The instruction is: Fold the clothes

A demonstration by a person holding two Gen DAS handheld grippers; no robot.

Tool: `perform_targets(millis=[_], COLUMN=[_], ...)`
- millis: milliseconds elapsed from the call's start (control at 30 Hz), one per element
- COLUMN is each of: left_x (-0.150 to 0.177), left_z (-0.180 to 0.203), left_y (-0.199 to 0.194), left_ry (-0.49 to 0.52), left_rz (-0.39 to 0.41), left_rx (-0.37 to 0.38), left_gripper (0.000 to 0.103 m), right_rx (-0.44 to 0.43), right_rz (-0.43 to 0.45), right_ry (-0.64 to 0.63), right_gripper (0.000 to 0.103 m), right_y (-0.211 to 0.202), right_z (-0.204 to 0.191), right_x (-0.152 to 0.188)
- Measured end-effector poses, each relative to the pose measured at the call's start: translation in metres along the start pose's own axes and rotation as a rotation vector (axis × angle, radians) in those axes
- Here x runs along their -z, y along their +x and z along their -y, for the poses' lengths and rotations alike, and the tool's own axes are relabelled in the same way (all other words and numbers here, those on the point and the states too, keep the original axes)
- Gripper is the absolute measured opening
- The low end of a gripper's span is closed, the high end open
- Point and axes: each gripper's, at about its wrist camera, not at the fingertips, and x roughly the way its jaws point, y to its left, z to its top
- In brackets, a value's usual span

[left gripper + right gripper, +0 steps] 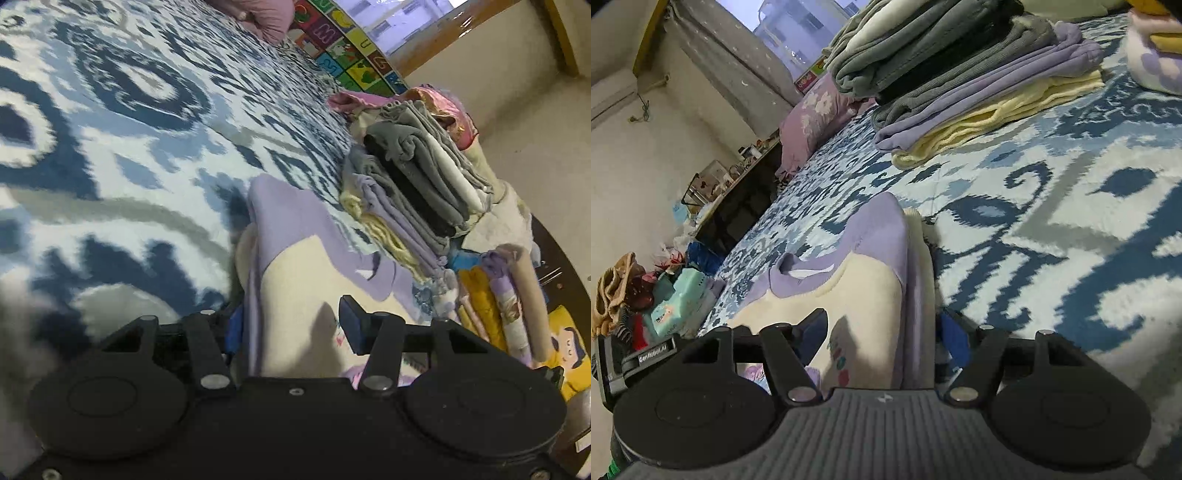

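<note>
A lilac and cream garment [295, 273] lies folded on the blue and white patterned bed cover [129, 147]. My left gripper [291, 321] straddles its near end, and the cloth fills the gap from the left blue pad to the right one, so it is shut on the garment. In the right wrist view the same garment [871, 280] sits between the fingers of my right gripper [882, 332]. A thin dark gap shows beside its right blue pad, so the jaws stand open around the cloth. The garment's near end is hidden under both gripper bodies.
A tall stack of folded grey, black, lilac and yellow clothes [417, 184] [960, 74] stands further back on the bed cover [1052, 221]. A second pile [498, 295] lies near the bed's edge. A pink pillow [812, 110] is at the head. Clutter [665, 295] covers the floor.
</note>
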Motion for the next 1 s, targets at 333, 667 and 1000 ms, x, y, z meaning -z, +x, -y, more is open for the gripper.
perform_targets(millis=[333, 667, 1000], left_x=[0.001, 0.031, 0.051], left_z=[-0.011, -0.012, 0.009], left_y=[0.000, -0.057, -0.037], left_ry=[-0.213, -0.179, -0.043], left_rz=[-0.053, -0.123, -0.068], left_rx=[0.120, 0.051, 0.036], left_gripper=[0.016, 0.061, 0.044], right_rx=[-0.094, 0.041, 0.040], right_rz=[-0.022, 0.014, -0.010], right_ry=[0.140, 0.139, -0.016], right_gripper=[0.020, 0.078, 0.054], right_y=[-0.006, -0.077, -0.043], right_z=[0.010, 0.013, -0.011], right_x=[-0.004, 0.022, 0.041])
